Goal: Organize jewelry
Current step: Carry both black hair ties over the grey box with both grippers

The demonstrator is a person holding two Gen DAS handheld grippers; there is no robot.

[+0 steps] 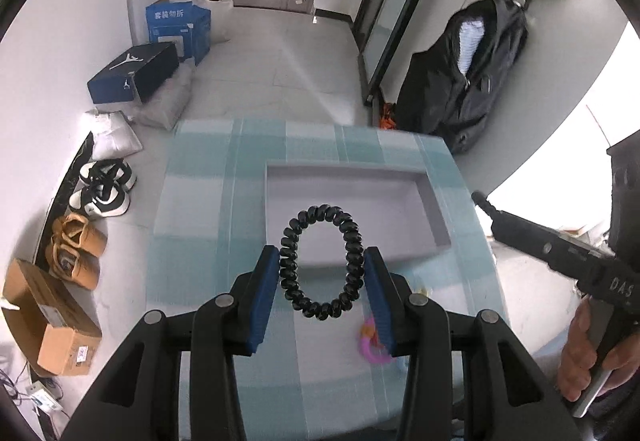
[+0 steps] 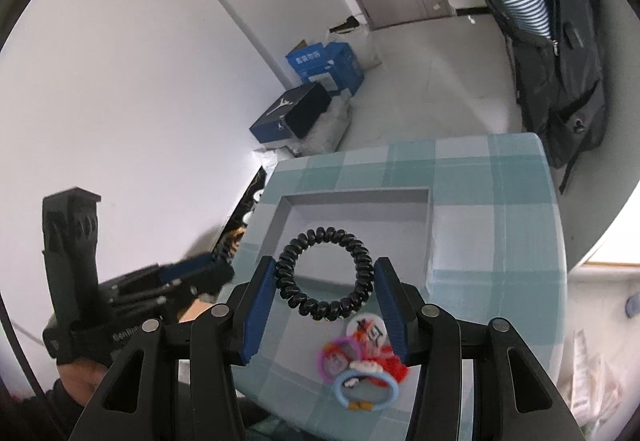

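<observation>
Left claw [image 1: 321, 273]: clamped on a black coil tie [image 1: 322, 261], which was squeezed to an oval between the blue pads [image 1: 264, 301] and held on the near side of the tray [image 1: 434, 209], over its front edge.
Right claw [image 2: 324, 281]: pads touched both sides of a black coil tie [image 2: 325, 273], held round, also over the tray's [image 2: 360, 195] front edge.
Loose pieces: pink ring [image 2: 340, 357], blue ring [image 2: 366, 387], red piece [image 2: 394, 361] and white round badge [image 2: 368, 329] lay heaped together on the checked cloth [image 2: 500, 241], nearer than the tray.
Tray: grey, shallow, sat on the cloth.
Shoes [image 1: 104, 189]: on the floor, left of the tray.
Shoe box [image 1: 132, 77]: beyond the tray, to its left.
Backpack [image 1: 472, 81]: beyond the tray, to its right, against the wall.
</observation>
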